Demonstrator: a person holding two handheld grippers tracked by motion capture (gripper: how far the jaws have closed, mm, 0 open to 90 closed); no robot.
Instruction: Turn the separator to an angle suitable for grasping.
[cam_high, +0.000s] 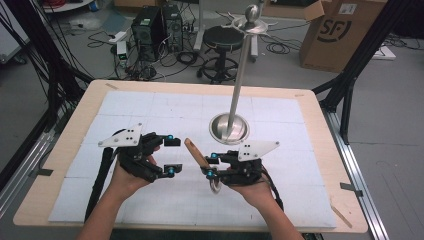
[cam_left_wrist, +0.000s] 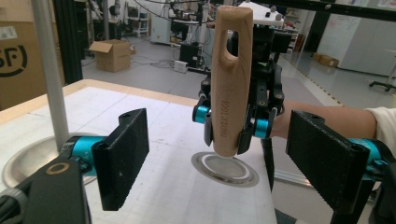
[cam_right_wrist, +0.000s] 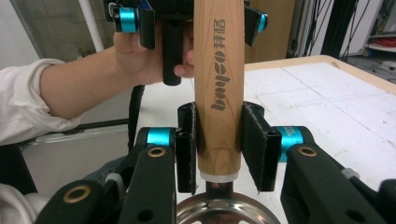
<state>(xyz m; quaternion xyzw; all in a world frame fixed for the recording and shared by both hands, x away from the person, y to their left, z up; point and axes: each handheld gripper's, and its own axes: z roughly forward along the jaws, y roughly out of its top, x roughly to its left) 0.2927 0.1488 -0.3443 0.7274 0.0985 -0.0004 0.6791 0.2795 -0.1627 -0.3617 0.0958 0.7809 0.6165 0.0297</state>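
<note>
A wooden handle (cam_high: 196, 152) with a metal ring end (cam_high: 215, 187) is clamped near its lower end by my right gripper (cam_high: 211, 164), over the white mat. In the right gripper view the handle (cam_right_wrist: 219, 70) stands upright between the gripper's pads (cam_right_wrist: 219, 144), with the metal part (cam_right_wrist: 224, 212) just below. My left gripper (cam_high: 172, 155) faces the handle from the left, jaws apart. In the left gripper view the handle (cam_left_wrist: 231, 79) rises beyond the gripper's jaws (cam_left_wrist: 224, 158), which touch nothing.
A metal stand with a round base (cam_high: 220, 131) and a tall pole (cam_high: 239, 80) rises just behind the grippers. The white mat (cam_high: 150, 110) covers the wooden table. Beyond the table stand a stool (cam_high: 222, 40), computer towers (cam_high: 150, 30) and a cardboard box (cam_high: 340, 30).
</note>
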